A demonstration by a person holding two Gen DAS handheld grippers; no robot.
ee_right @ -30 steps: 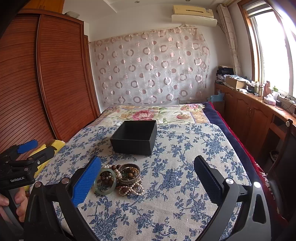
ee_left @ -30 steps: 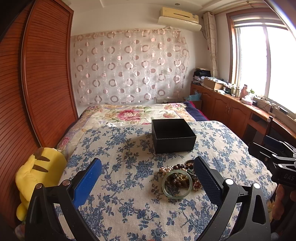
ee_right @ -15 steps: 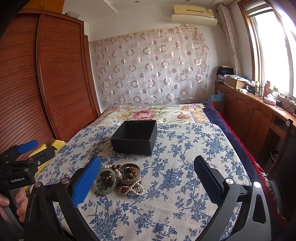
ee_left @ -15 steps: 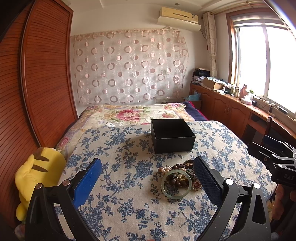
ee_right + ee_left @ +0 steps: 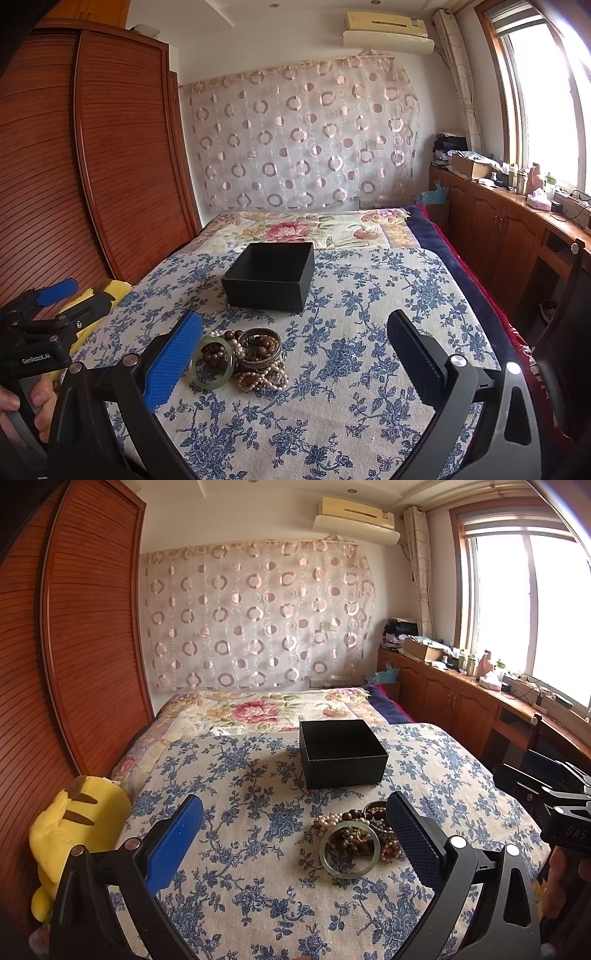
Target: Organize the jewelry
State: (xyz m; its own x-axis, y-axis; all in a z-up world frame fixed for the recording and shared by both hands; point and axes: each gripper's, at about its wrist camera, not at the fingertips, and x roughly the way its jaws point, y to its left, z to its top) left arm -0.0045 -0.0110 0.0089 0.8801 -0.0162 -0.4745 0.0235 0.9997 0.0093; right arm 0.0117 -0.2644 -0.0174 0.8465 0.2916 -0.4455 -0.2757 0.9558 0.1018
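A pile of jewelry lies on the blue-flowered bedspread: a pale green jade bangle (image 5: 349, 849) (image 5: 212, 364), brown bead strands (image 5: 351, 815), a pearl strand (image 5: 263, 380) and a metal bangle (image 5: 259, 350). An open, empty black box (image 5: 341, 752) (image 5: 271, 275) stands behind the pile. My left gripper (image 5: 295, 834) is open and empty, above the bed with the pile by its right finger. My right gripper (image 5: 295, 354) is open and empty, with the pile by its left finger. Each gripper shows at the edge of the other's view.
A yellow plush toy (image 5: 74, 834) sits at the bed's left edge beside the wooden wardrobe (image 5: 74, 646). A flowered quilt (image 5: 266, 709) lies behind the box. Wooden cabinets (image 5: 498, 236) with clutter run along the right wall under the window.
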